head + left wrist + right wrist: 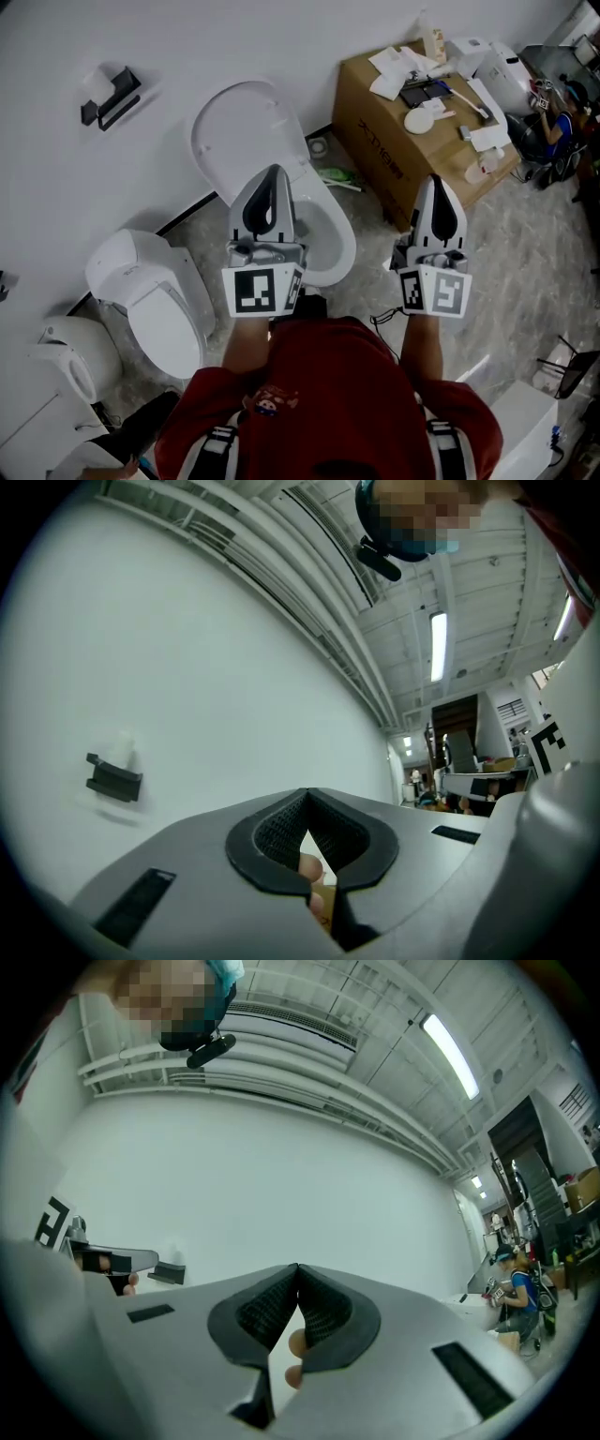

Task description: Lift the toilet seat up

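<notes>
Above the toilet bowl (336, 248), the left tool (272, 174) and right tool (435, 182) are clenched empty, and the toilet seat (246, 131) looks already raised, leaving nothing.

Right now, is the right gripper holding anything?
No, the right gripper has its jaws shut together with nothing between them.

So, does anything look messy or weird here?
A little: a green thing lies loose on the floor between the open toilet and the cardboard box, whose top is cluttered with bits.
</notes>
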